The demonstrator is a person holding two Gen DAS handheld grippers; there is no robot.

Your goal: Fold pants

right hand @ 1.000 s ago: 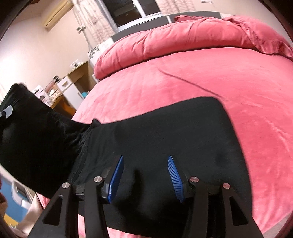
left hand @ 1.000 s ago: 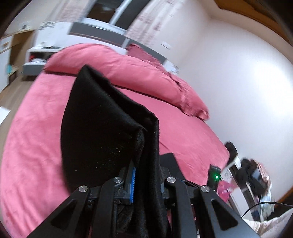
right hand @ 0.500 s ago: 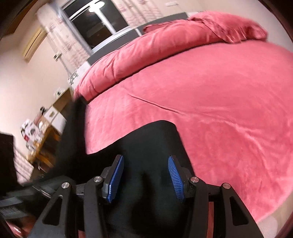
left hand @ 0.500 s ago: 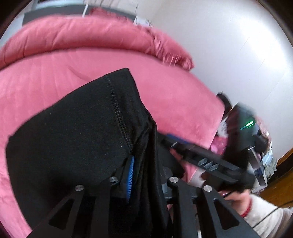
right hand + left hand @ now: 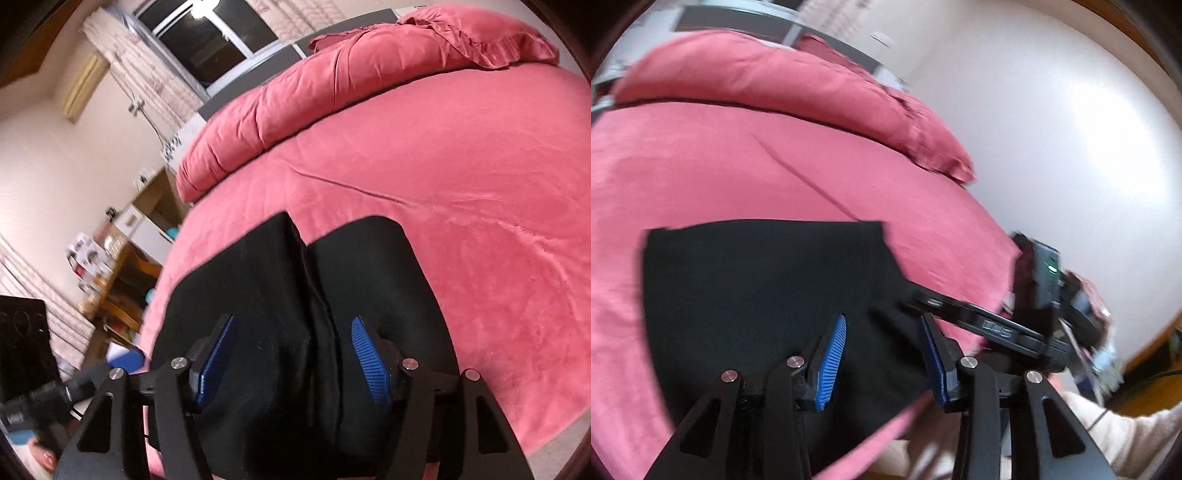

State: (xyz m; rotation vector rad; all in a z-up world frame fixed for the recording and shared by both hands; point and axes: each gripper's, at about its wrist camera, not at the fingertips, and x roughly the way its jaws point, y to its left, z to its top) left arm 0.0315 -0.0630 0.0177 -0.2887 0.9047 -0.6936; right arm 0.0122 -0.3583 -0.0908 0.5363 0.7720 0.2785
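The black pants (image 5: pixel 757 288) lie folded flat on the pink bed near its front edge. My left gripper (image 5: pixel 882 354) is open and empty just above their near right part. In the right wrist view the pants (image 5: pixel 303 295) show a fold seam down the middle, and my right gripper (image 5: pixel 291 358) is open above them, holding nothing. The right gripper's body (image 5: pixel 993 328) shows at the right of the left wrist view, beside the pants' right edge.
The pink bed (image 5: pixel 461 192) has a rolled duvet (image 5: pixel 332 85) and a pillow (image 5: pixel 480 37) at its head. A white wall (image 5: pixel 1071 129) is to the right. Wooden shelves with clutter (image 5: pixel 110 273) stand left of the bed. The person's sleeve (image 5: pixel 1126 435) is at lower right.
My left gripper let go of the pants and opened; the lifted part now lies flat on the rest. Both views have swung back toward the bed.
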